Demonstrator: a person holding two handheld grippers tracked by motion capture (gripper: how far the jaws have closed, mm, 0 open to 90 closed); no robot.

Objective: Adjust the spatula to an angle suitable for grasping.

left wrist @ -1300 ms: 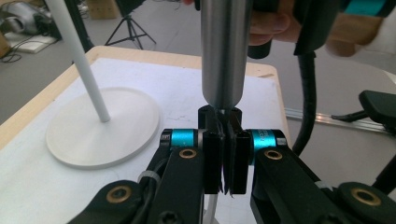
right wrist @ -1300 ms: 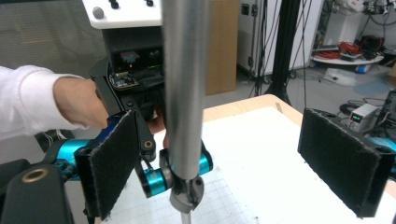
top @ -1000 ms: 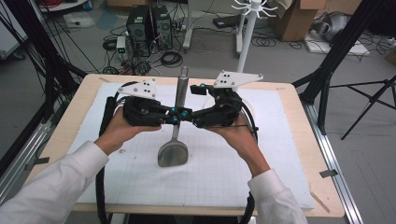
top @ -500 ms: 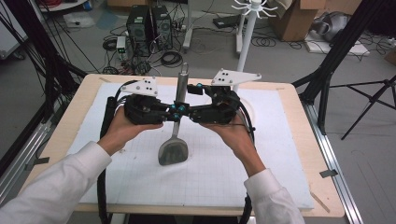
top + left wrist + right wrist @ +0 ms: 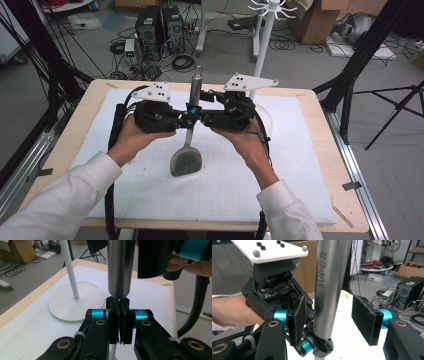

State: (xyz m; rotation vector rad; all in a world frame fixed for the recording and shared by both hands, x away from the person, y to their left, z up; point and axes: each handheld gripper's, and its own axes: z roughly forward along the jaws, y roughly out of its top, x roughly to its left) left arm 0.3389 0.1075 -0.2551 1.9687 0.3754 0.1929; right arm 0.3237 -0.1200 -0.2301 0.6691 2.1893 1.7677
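Observation:
A steel spatula (image 5: 186, 161) stands tilted over the white mat, head low and near me, its thick handle (image 5: 196, 87) pointing up and away. My left gripper (image 5: 186, 118) is shut on the thin neck just below the handle; in the left gripper view the jaws (image 5: 120, 322) are pressed together under the handle (image 5: 119, 267). My right gripper (image 5: 202, 114) faces it from the right and is open. In the right gripper view its pads (image 5: 365, 320) stand on either side of the handle (image 5: 329, 290), apart from it, with the left gripper (image 5: 274, 290) behind.
A white stand with a round base (image 5: 76, 301) and a thin pole (image 5: 262, 45) stands at the back right of the mat (image 5: 280, 180). The wooden table edge (image 5: 325, 150) runs on the right. Cables trail from both grippers toward me.
Both hands have edged slightly away from me with the spatula between them. The left gripper's hold is unchanged and the right gripper stays open around the handle.

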